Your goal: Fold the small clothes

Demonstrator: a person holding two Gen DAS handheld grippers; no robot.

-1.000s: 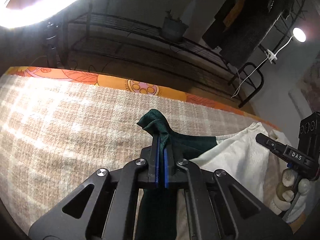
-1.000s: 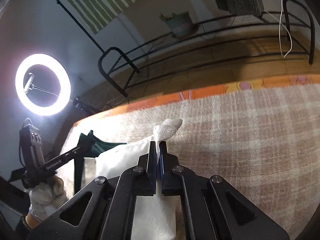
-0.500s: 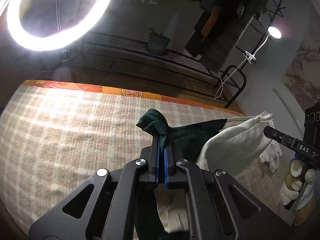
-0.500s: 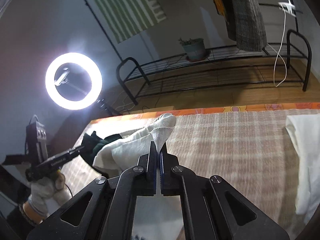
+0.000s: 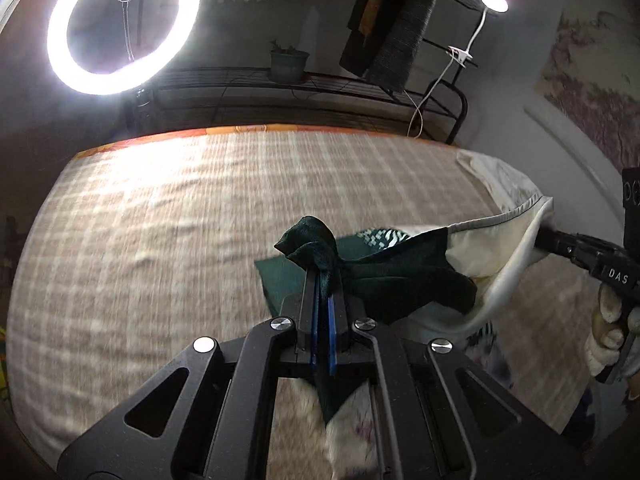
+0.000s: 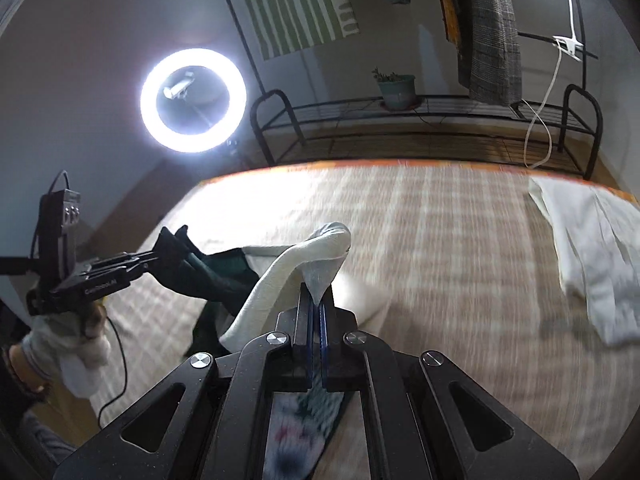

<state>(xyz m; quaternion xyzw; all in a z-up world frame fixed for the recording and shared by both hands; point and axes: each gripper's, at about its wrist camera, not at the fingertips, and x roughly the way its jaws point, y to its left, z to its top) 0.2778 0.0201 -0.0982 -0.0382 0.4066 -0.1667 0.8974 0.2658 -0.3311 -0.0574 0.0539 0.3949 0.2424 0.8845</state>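
Observation:
One small garment, dark green on one side and cream white on the other, hangs stretched between both grippers above the checked bed cover. My left gripper is shut on its bunched green corner. My right gripper is shut on the white corner. In the right wrist view the green part runs to the left gripper at the far left. A printed patch of the garment shows under the right jaws.
The beige checked bed cover spreads ahead with an orange edge. A white garment lies at the right of the bed. A ring light, a black metal rack with a potted plant and hanging clothes stand beyond the bed.
Both grippers have lifted the garment off the bed and pulled back; it now hangs stretched in the air, and more of the bed and the white garment show.

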